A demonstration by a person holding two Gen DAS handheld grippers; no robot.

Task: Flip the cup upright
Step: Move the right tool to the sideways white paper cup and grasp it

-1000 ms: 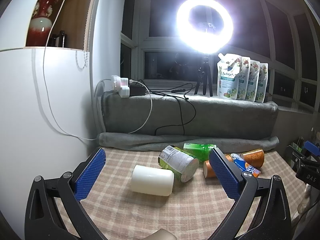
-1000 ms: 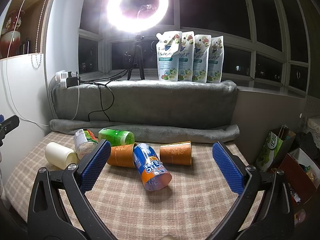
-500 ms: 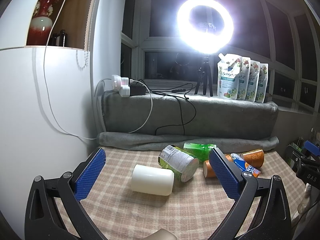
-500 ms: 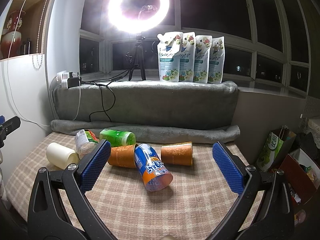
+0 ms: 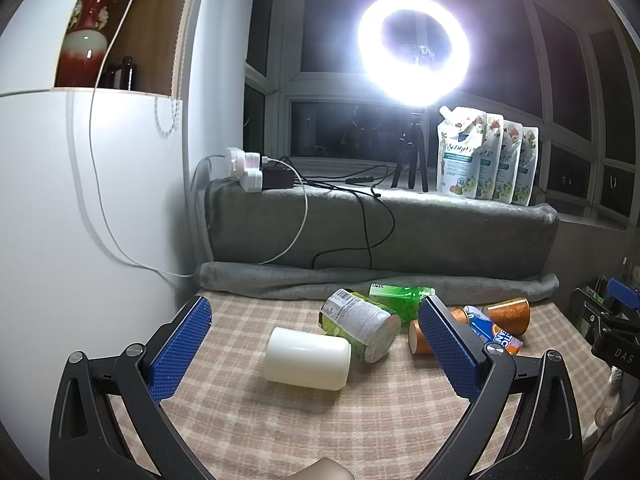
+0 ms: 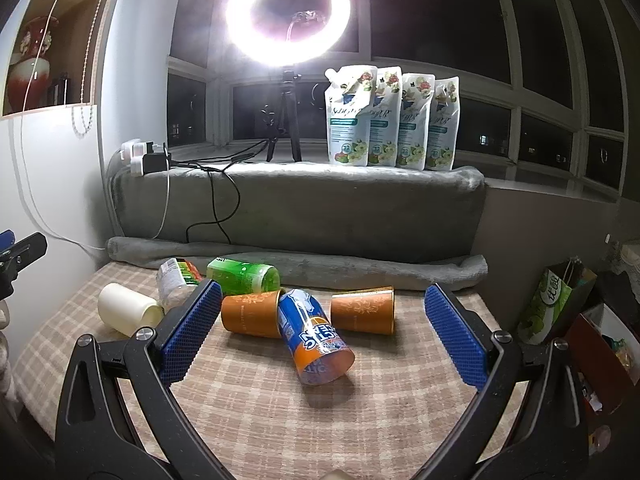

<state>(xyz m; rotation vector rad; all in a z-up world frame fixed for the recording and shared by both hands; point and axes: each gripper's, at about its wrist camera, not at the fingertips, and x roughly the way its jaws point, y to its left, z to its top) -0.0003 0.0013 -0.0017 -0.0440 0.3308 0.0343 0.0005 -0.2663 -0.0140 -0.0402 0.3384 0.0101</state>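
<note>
Currently six cups lie on their sides on the beige checked tablecloth; both grippers hover empty.

Left gripper: jaws spread wide, touching nothing; cream plastic cup lies between them, just beyond. Its right finger partly hides the orange paper cup. Right gripper: jaws equally wide; blue-and-orange printed cup sits between, untouched; label hard to read.

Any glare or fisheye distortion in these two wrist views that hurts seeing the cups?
Left wrist: ring light blows out with a halo, window frames bow, yet the white cup stays sharp and evenly lit. Right wrist: same bloom from the lamp, a glare streak on the blue-orange cup, edges of the frame dark and curved.
</note>
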